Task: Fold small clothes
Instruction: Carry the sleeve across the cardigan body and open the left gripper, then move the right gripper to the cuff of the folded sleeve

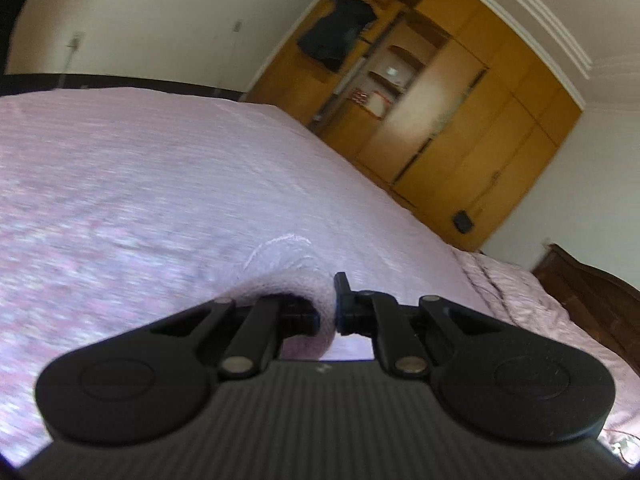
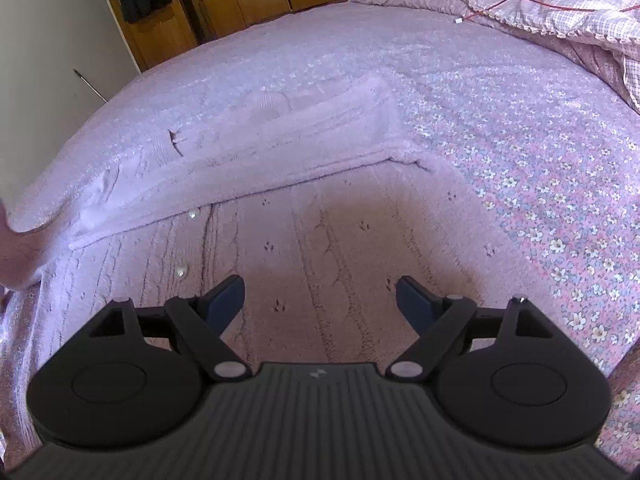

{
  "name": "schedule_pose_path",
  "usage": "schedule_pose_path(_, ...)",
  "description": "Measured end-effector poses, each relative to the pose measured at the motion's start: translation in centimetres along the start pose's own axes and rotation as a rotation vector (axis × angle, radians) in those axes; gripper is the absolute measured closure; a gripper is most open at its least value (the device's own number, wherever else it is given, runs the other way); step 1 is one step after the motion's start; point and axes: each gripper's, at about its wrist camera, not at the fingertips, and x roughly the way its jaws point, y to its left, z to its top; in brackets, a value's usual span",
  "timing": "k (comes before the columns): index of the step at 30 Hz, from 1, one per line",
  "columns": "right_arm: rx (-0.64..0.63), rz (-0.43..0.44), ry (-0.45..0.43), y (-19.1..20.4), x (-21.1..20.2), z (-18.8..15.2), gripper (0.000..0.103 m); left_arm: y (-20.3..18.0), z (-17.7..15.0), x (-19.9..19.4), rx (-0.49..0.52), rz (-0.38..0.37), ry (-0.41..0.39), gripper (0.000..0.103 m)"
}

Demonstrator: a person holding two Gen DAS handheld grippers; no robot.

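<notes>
**Ana:** Fabric first, from the left wrist view: the left gripper [image 1: 334,312] had its fingers pressed together on a bunched fold of the pale lilac cardigan [image 1: 288,280], lifted off the bed [image 1: 140,180]. The picture was blurred, so the gripper looked to be moving. Behind it stood the wooden wardrobe [image 1: 460,120] with a dark garment [image 1: 336,32] hanging on it.

**Ben:** And the grip looked narrow, just a pinch of knit. My read was that it needed to carry that edge low and flat, or the soft wool would sag and the fold line would wander.

**Ana:** Over to the right wrist view. The right gripper [image 2: 320,300] hovered with its fingers spread wide, holding nothing, right above the cardigan's [image 2: 300,240] cable-knit front. Small pearly buttons [image 2: 182,270] ran down the placket to its left. A sleeve or side panel [image 2: 260,136] already lay folded across the upper part.

**Ben:** So the garment was spread on the floral bedspread [image 2: 560,200], partly folded. I'd have said the free gripper ought to pin the body near the crease while the other drew its edge over, keeping those buttons inside.

**Ana:** A rumpled quilt [image 2: 540,4] and a red cable [image 2: 540,4] lay well apart, top right.

**Ben:** No trouble there. The risk, to me, was dragging the whole cardigan along.
</notes>
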Motion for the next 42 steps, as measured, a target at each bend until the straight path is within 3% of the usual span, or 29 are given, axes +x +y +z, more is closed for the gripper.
schedule_pose_path(10, 0.059, 0.022, -0.021, -2.1, -1.1, -0.2, 0.015, -8.0, -4.7, 2.8, 0.086, -0.101, 0.106, 0.094)
schedule_pose_path(16, 0.104, 0.028, -0.010, -3.7, -1.1, -0.5, 0.015, -10.3, -9.4, 5.0, 0.170, -0.082, 0.227, 0.094)
schedule_pose_path(21, 0.126, 0.031, -0.001, -4.7, -1.1, -1.0, 0.015, -10.0, -13.2, 6.5, 0.209, -0.034, 0.332, 0.094)
schedule_pose_path(27, 0.126, 0.032, -0.003, -4.9, -1.1, -1.4, 0.015, -9.5, -15.2, 7.0, 0.239, 0.024, 0.435, 0.091)
schedule_pose_path(29, 0.129, 0.026, -0.006, -4.8, -1.1, -1.4, 0.015, -9.6, -15.6, 6.8, 0.268, 0.040, 0.457, 0.075)
schedule_pose_path(33, 0.135, 0.020, -0.008, -4.3, -1.0, -1.2, 0.015, -9.5, -16.2, 4.7, 0.335, 0.035, 0.456, 0.061)
schedule_pose_path(42, 0.066, 0.168, 0.084, 0.2, 1.1, 0.4, 0.015, -8.0, -16.9, 0.5, 0.428, 0.111, 0.455, 0.061)
